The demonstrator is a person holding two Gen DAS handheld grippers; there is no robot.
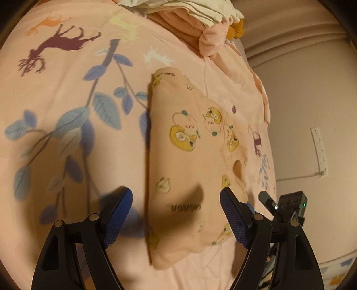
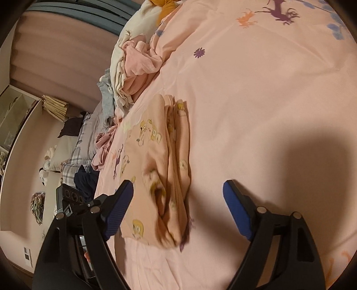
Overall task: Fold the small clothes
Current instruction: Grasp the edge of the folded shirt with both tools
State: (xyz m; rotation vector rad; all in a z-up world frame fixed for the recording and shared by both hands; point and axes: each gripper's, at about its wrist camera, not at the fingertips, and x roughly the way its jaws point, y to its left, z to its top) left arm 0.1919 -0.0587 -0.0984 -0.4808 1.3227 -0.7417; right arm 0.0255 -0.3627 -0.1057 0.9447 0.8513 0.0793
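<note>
A small peach garment [image 1: 189, 160] printed with yellow cartoon faces lies folded on the pink bedspread [image 1: 67, 145]. In the left wrist view my left gripper [image 1: 176, 214] hovers open over its near end, blue pads wide apart and nothing pinched between them. The right wrist view shows the same garment [image 2: 169, 169] from its other side, its folded layers stacked along one edge. My right gripper [image 2: 178, 212] is open above that near end, its pads clear of the cloth. The other gripper's body [image 1: 287, 207] shows at the lower right of the left wrist view.
A heap of unfolded clothes [image 1: 189, 15] in pink, cream and mustard sits at the far end of the bed, its other side [image 2: 133, 71] showing in the right wrist view. The bed edge [image 1: 267, 133] drops toward a wall with a socket strip [image 1: 320, 151]. More laundry [image 2: 80, 151] lies beyond.
</note>
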